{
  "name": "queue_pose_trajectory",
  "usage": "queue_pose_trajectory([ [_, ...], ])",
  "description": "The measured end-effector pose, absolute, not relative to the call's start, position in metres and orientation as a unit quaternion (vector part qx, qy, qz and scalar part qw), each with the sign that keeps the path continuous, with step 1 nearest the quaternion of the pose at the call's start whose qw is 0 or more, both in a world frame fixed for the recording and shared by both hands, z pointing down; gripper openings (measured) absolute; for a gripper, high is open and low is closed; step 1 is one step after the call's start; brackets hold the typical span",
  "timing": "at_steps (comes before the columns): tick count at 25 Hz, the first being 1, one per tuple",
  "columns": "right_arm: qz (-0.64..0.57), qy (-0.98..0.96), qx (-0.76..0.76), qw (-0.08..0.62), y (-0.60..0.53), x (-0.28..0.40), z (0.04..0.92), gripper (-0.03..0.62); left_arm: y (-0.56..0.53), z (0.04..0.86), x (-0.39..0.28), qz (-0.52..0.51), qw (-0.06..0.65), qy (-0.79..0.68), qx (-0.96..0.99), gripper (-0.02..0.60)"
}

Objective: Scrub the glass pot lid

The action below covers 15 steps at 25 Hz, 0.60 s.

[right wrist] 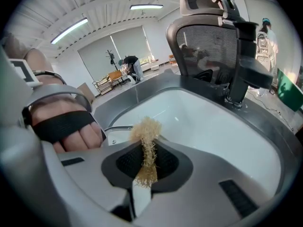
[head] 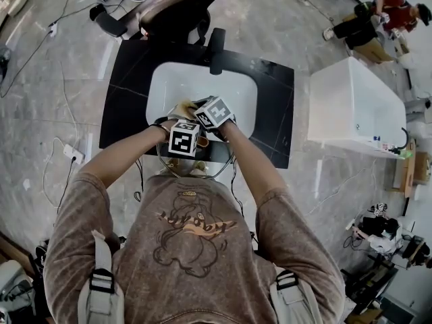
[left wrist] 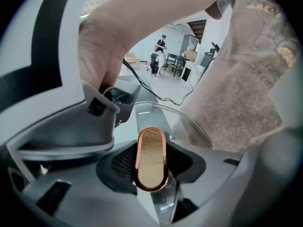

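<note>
the left gripper (head: 185,138) and right gripper (head: 214,113) sit side by side over the white sink's (head: 202,79) near rim, the glass lid (head: 227,163) beneath them.

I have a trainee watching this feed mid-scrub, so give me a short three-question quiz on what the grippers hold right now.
1. True or false: the left gripper is shut on the handle of the glass lid.
2. Multiple choice: what sits between the jaws of the right gripper?
A) a tan fibre scrubber
B) a blue sponge
C) nothing
3. Fill in: the basin in front of the person, set in the black counter, is a white ____.

Key: 1 true; 2 A; 3 sink.
</note>
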State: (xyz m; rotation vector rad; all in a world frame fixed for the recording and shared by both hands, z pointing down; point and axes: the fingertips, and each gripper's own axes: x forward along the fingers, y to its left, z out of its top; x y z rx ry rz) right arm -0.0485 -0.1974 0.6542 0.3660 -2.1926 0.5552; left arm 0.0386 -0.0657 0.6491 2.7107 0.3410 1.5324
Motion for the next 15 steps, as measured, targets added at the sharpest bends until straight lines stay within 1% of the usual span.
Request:
queue_pose_trajectory([
  [15,0.216,-0.862,0.159,0.431,-0.2008,-0.0427,0.6586,0.048,-0.0663,0.6469,0.0401,0.482,0.005,0.096,0.871,0.181],
])
